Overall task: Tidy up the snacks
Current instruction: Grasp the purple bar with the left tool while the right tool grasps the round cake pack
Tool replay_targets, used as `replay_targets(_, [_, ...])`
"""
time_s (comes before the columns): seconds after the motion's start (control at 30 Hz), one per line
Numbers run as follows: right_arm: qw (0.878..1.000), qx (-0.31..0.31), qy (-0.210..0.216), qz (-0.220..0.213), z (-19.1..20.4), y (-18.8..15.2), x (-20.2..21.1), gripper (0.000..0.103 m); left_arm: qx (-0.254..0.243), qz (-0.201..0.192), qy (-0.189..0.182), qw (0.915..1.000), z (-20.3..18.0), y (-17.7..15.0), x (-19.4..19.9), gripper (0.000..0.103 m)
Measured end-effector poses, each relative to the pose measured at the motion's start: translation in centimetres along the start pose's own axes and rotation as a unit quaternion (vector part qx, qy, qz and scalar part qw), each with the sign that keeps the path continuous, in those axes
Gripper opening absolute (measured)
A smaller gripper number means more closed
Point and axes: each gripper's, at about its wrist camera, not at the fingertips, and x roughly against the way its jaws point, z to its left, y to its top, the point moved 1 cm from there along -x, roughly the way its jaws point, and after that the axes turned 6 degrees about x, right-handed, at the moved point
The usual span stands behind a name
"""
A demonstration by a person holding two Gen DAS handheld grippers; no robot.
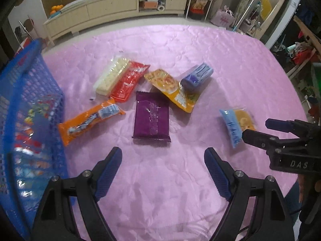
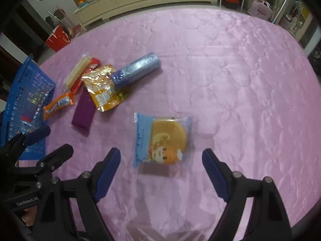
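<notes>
Both tongs gape empty; the right gripper (image 2: 161,172) should straddle the cake packet (image 2: 162,139) squarely (crinkly, slippery film), then carry it to the blue basket (image 2: 26,92).

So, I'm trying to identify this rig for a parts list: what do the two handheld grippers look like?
Both match: the left gripper and right gripper have black angular plastic arms with silver bolts at the pivots and ribbed dark-blue pads on the fingers. White lettering shows on the bodies: "DAS" on the right, "GenRobot.AI" on the left. A thin black cable trails below the right one.
</notes>
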Motion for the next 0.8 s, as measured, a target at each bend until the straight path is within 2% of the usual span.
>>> replay_targets(0.1, [1.0,-0.002,-0.01,0.007,-0.1,0.4,-1.0,0.086,-0.002,0.0,0.005,1.0,0.3,0.6,-1.4,0.082])
replay_targets(0.2, [1.0,-0.006,-0.006,0.009,-0.3,0.5,-1.6,0.086,0.01,-0.023,0.015,0.9996,1.2,1.6,-2.0,0.082])
replay_targets(0.33, [1.0,-0.008,-0.006,0.014,-0.5,0.5,-2.3,0.086,0.018,-0.003,0.006,0.9998,2.3,2.8,-4.1,0.082])
replay_targets(0.5, [1.0,0.003,-0.018,0.006,-0.3,0.8,-2.6,0.086,-0.004,0.009,0.013,0.9999,2.2,3.1,-5.9,0.082])
replay_targets(0.6, [1.0,0.007,-0.023,0.005,0.0,1.1,-2.7,0.086,-0.023,-0.001,0.033,0.9992,1.6,3.5,-6.4,0.082])
replay_targets(0.67, [0.999,0.014,-0.036,0.005,0.2,1.2,-2.9,0.084,-0.024,0.0,0.027,0.9993,1.4,3.8,-6.6,0.082])
replay_targets(0.73, [0.998,0.025,-0.052,0.001,0.7,1.6,-3.2,0.078,-0.019,0.0,0.028,0.9994,1.4,4.0,-6.7,0.082])
replay_targets(0.8, [0.998,0.026,-0.052,-0.001,0.8,1.6,-3.2,0.074,-0.021,0.0,0.039,0.999,1.1,4.1,-6.8,0.074])
